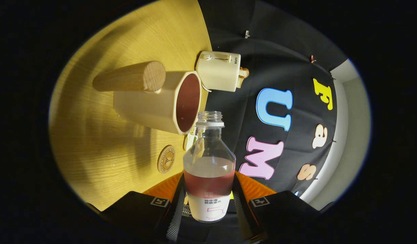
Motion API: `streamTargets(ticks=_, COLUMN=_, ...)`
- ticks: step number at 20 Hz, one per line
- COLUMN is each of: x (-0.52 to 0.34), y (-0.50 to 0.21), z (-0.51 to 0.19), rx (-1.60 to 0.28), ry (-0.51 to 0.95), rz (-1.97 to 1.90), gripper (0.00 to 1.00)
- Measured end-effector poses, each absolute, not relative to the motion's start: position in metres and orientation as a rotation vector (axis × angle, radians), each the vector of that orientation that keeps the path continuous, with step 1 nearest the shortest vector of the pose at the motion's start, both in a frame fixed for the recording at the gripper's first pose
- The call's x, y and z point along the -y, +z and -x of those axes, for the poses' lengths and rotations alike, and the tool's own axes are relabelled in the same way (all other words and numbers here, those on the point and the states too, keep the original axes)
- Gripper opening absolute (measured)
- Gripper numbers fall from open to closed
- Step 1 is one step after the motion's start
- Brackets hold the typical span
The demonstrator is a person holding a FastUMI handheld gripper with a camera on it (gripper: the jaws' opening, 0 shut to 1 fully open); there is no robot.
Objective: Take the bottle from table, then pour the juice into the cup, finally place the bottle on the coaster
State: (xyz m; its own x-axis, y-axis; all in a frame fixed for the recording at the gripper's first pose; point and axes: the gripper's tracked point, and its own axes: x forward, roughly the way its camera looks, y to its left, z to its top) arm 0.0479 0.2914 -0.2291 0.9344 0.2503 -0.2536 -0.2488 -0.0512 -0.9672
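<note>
Two fingers [181, 203] clamp clear glass bottle [209, 169]; cylindrical cup [154, 105] beyond.

Clear glossy plastic bottle [209, 162] with paper-look label, matt cream cup [154, 103] with wooden handle, grained wood table [93, 142], smooth cream toaster [218, 71]

One bottle [209, 169] sits low in the middle of the frame. One cup [161, 101] is at centre left, with one coaster [166, 159] below it. One toaster [218, 71] is at top centre on one table [93, 145]. One gripper [208, 203] shows two fingers [176, 203], both pressed on the bottle.
</note>
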Motion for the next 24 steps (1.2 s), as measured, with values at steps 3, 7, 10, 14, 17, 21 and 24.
streamTargets(ticks=3, x=-0.2904, y=-0.2298, z=-0.0509, rx=0.008, ry=0.405, rz=1.589, gripper=0.71)
streamTargets(ticks=7, x=-0.2896, y=-0.2296, z=-0.0524, rx=0.021, ry=0.406, rz=1.626, gripper=0.71)
streamTargets(ticks=10, x=-0.2906, y=-0.2286, z=-0.0537, rx=0.044, ry=0.415, rz=1.662, gripper=0.71)
streamTargets(ticks=14, x=-0.2904, y=-0.2290, z=-0.0506, rx=0.064, ry=0.419, rz=1.687, gripper=0.71)
streamTargets(ticks=17, x=-0.2925, y=-0.2260, z=-0.0550, rx=0.079, ry=0.422, rz=1.701, gripper=0.71)
streamTargets(ticks=21, x=-0.2959, y=-0.2248, z=-0.0568, rx=0.099, ry=0.429, rz=1.721, gripper=0.71)
streamTargets(ticks=24, x=-0.2984, y=-0.2248, z=-0.0574, rx=0.120, ry=0.435, rz=1.742, gripper=0.71)
